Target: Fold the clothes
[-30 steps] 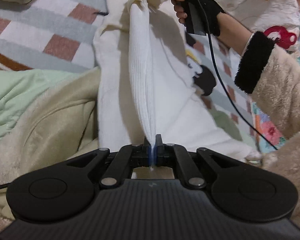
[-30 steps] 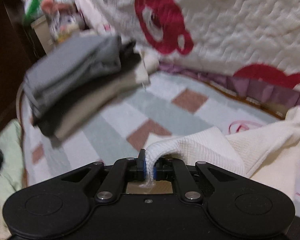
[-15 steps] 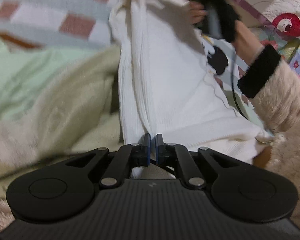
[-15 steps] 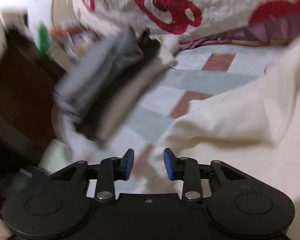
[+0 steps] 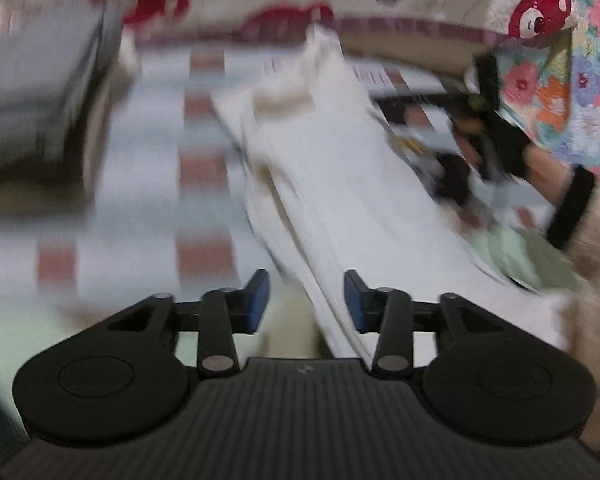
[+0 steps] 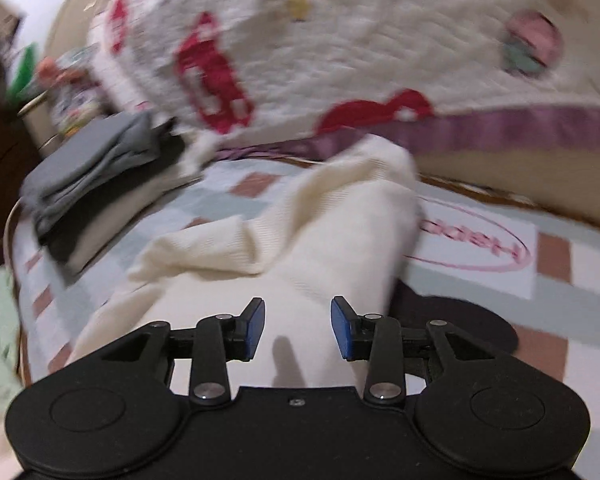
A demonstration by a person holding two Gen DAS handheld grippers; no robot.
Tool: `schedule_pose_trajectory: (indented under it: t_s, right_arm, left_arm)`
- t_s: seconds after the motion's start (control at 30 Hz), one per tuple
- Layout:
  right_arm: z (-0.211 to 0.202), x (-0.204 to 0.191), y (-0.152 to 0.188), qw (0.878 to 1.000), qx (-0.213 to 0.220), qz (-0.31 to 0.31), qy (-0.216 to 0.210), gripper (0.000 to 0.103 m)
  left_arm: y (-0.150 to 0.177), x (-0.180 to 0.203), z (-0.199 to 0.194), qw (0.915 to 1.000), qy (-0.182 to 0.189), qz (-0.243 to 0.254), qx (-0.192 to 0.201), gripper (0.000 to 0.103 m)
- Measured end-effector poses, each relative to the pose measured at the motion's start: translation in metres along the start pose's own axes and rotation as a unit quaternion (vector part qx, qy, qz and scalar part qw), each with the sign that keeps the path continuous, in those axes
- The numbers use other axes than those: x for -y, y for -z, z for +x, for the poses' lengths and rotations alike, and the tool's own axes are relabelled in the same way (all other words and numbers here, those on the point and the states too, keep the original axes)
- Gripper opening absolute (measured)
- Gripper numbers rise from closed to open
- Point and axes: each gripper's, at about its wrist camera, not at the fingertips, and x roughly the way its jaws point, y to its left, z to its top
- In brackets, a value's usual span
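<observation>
Both the left gripper [image 5: 305, 300] and right gripper [image 6: 297, 328] hover with fingers spread, gripping nothing, so the cream ribbed knit garment [image 6: 332, 240] lies loose on the checked bed quilt [image 6: 552, 292], likely for smoothing.

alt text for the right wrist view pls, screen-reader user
The open right gripper hovers over a rumpled cream ribbed garment lying on a checked bedsheet, gripping nothing. A stack of folded grey and dark clothes sits at left, a white quilt with red prints behind; the image is motion-blurred.
</observation>
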Motion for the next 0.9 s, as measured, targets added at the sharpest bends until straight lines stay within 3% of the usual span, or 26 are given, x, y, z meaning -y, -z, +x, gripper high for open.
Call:
schedule_pose_trajectory:
  t_s: [0.13, 0.2, 0.33, 0.47, 0.53, 0.63, 0.77, 0.9]
  right_arm:
    - [0.016, 0.017, 0.000, 0.999, -0.001, 0.036, 0.011, 0.042]
    - [0.022, 0.020, 0.001, 0.999, -0.001, 0.041, 0.012, 0.042]
    - [0.028, 0.025, 0.001, 0.999, 0.003, 0.036, 0.002, 0.047]
    - [0.041, 0.040, -0.003, 0.998, -0.013, 0.054, -0.017, 0.057]
    - [0.046, 0.050, -0.006, 0.996, -0.021, 0.078, -0.037, 0.057]
    - [0.050, 0.066, -0.012, 0.989, -0.022, 0.127, -0.067, 0.057]
    - [0.054, 0.088, -0.024, 0.975, -0.018, 0.203, -0.084, 0.057]
    - [0.058, 0.100, -0.034, 0.969, -0.016, 0.233, -0.084, 0.057]
  left_arm:
    - [-0.053, -0.014, 0.086, 0.9997, 0.016, -0.007, 0.018, 0.061]
    - [-0.075, -0.013, 0.134, 0.9999, -0.006, -0.015, 0.004, 0.061]
    - [-0.103, -0.001, 0.207, 0.9965, -0.058, 0.052, 0.030, 0.061]
    - [-0.119, 0.009, 0.250, 0.9796, -0.111, 0.157, 0.058, 0.062]
    - [-0.129, 0.007, 0.264, 0.9754, -0.120, 0.174, 0.063, 0.062]
    - [-0.150, -0.009, 0.275, 0.9782, -0.131, 0.140, 0.080, 0.062]
    - [-0.165, -0.062, 0.281, 0.9852, -0.143, -0.015, 0.092, 0.059]
    - [-0.179, -0.090, 0.281, 0.9709, -0.211, -0.077, 0.083, 0.054]
